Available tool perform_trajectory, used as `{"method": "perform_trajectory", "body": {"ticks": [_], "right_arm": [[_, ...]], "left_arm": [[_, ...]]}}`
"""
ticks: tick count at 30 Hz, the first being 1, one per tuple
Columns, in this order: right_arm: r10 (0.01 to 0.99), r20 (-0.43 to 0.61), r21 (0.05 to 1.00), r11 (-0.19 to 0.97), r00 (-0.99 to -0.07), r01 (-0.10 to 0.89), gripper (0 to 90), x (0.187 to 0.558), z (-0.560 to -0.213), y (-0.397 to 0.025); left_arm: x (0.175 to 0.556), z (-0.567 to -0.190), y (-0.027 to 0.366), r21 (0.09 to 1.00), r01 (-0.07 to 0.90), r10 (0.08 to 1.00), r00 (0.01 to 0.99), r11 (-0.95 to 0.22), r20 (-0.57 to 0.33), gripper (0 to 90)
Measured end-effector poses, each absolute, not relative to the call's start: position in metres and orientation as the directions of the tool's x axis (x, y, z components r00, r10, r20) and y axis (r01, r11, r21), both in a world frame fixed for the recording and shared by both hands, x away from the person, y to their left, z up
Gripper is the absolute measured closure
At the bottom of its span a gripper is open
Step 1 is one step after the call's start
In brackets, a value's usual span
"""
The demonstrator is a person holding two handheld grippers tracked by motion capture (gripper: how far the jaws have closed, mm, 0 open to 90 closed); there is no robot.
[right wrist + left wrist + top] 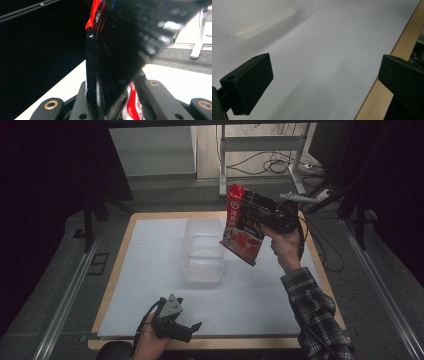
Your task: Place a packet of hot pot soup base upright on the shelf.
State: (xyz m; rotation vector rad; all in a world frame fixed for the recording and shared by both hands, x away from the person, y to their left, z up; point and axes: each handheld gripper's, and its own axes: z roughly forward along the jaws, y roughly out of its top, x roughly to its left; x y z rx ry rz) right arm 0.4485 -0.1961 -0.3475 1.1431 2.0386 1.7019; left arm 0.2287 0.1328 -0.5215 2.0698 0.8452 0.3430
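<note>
My left gripper (pixel 192 327): low at the near edge of the table (pixel 120 245), jaws wide apart, holding nothing.
White sheet (pixel 150 285): one, flat on the table.
Clear box (pixel 202 251): one, open on top, in the middle of the sheet.
My right gripper (pixel 252 210): up high, squeezed tight on the snack bag (pixel 241 232).
Snack bag: one, red, hanging tilted in the air just right of the box.
How it feels: I think light, soft, crinkly and a bit slippery.
Where to hold: the flat top edge, not the puffy middle.
</note>
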Motion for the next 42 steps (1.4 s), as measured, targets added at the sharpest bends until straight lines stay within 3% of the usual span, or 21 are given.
{"method": "perform_trajectory", "body": {"ticks": [16,42], "right_arm": [[0.673,0.281,0.919,0.017,-0.684,0.394,74.0,0.488,-0.349,-0.157],[0.638,0.223,0.934,0.078,-0.737,0.349,74.1,0.547,-0.383,-0.083]], "left_arm": [[0.229,-0.522,0.133,0.796,0.443,0.672,0.738,-0.412,-0.064,0.0],[0.23,-0.524,0.133,0.798,0.442,0.667,0.742,-0.409,-0.069,0.0]]}}
